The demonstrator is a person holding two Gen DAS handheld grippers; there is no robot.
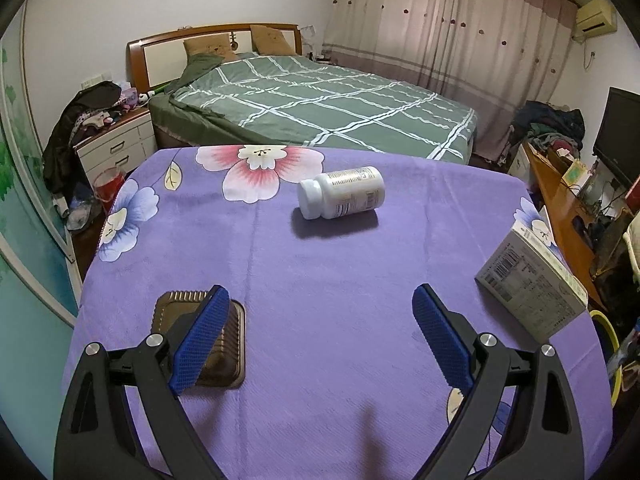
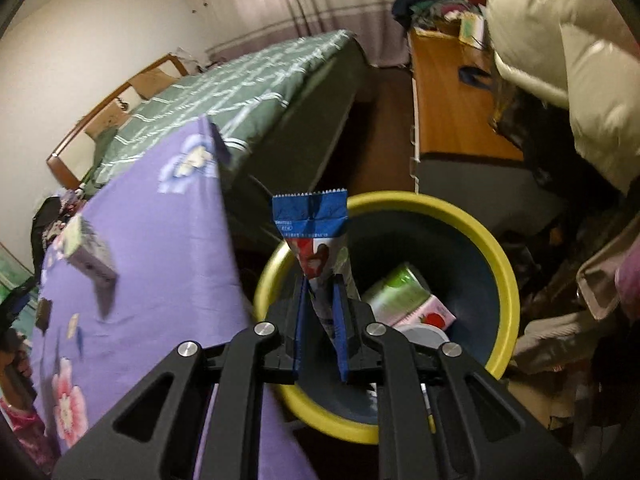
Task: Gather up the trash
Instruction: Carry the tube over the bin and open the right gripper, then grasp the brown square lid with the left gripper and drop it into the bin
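On the purple floral tablecloth (image 1: 320,280) lie three things: one white pill bottle (image 1: 342,193), one brown plastic tray (image 1: 224,332) and one printed cardboard box (image 1: 532,284). Beside that cloth stands one yellow-rimmed bin (image 2: 508,280), holding one green can (image 2: 394,292), one pink carton (image 2: 430,314) and one white lid (image 2: 424,334). Above the bin hangs one blue snack wrapper (image 2: 314,232).
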